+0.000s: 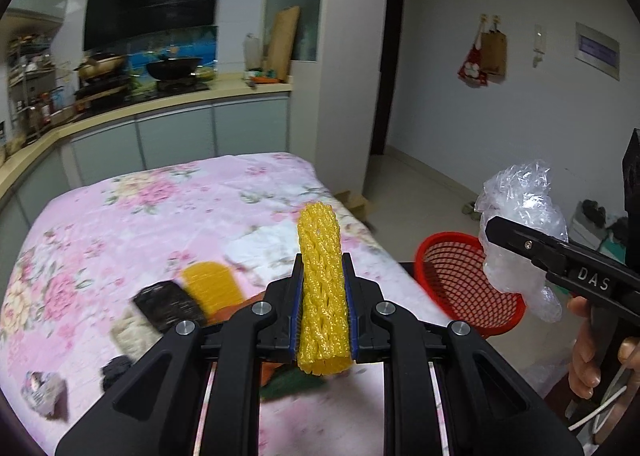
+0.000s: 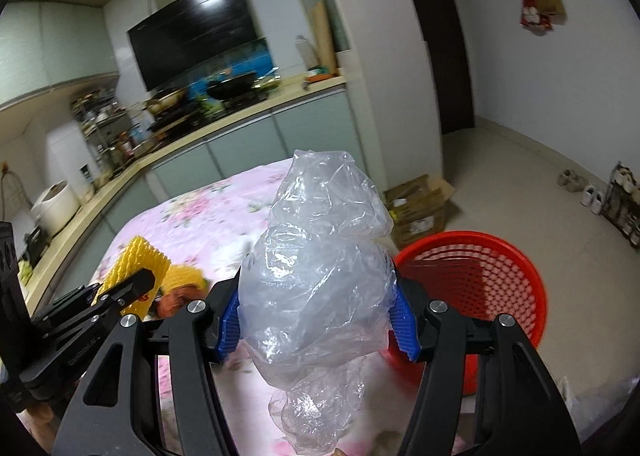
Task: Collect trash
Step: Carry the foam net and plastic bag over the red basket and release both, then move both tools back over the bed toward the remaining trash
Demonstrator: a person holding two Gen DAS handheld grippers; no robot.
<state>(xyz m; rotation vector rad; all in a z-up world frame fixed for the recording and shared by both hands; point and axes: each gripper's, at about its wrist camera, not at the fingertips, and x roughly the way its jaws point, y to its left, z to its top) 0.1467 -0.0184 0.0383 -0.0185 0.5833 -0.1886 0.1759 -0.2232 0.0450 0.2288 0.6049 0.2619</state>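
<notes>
The left gripper [image 1: 322, 304] pinches a yellow foam net [image 1: 321, 288] at mid-length; it looks light, springy and easily crushed. The right gripper [image 2: 316, 316] clamps a crumpled plastic bag [image 2: 316, 268], weightless, slippery, best squeezed at its bulk. The red basket [image 2: 500, 256] waits at three o'clock beside the table [image 1: 140, 224].

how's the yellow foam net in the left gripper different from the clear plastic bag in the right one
The yellow foam net is opaque, bright yellow with a mesh weave; the clear plastic bag is see-through and crinkled. The net is a narrow, flattened sleeve standing straight up between nearly closed fingers; the bag is a bulky wad bulging past wider-set fingers. Both are pinched in a gripper, left gripper and right gripper, near the red basket.
</notes>
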